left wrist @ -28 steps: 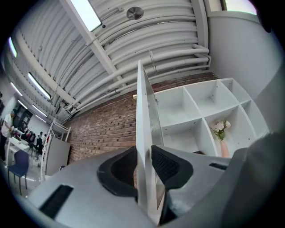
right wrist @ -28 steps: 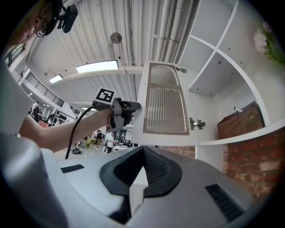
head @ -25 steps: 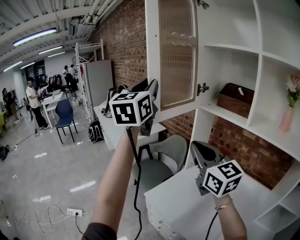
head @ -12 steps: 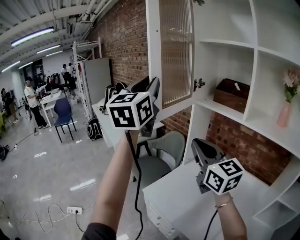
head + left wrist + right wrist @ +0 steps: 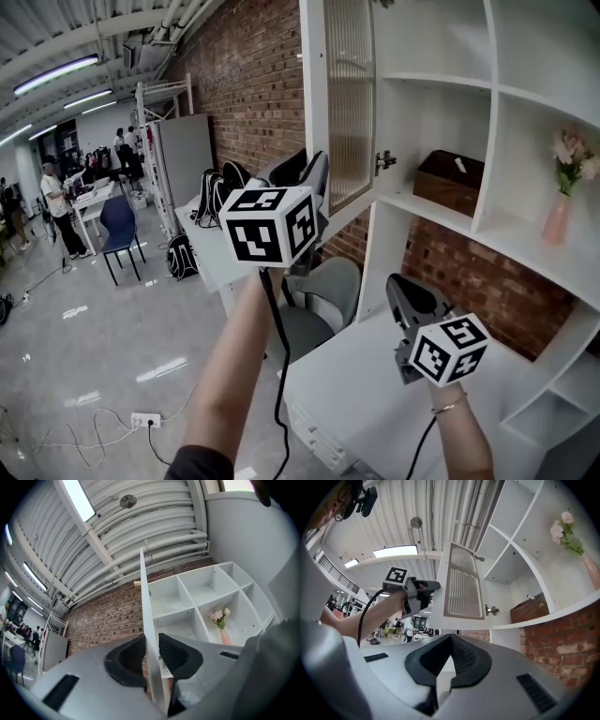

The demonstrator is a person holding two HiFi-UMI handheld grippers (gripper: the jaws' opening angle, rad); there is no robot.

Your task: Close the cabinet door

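White-framed cabinet door with a ribbed glass panel (image 5: 349, 103) stands wide open from the white shelf unit (image 5: 441, 202), hinged at its far side. The left gripper (image 5: 304, 176) is raised to the door's free edge, which passes between its two pads. They seem to pinch it from both sides, probably so the hand can swing it shut. The right gripper (image 5: 410, 300), jaws pressed together and empty, hangs low over the white counter (image 5: 361, 398), well apart from the door.
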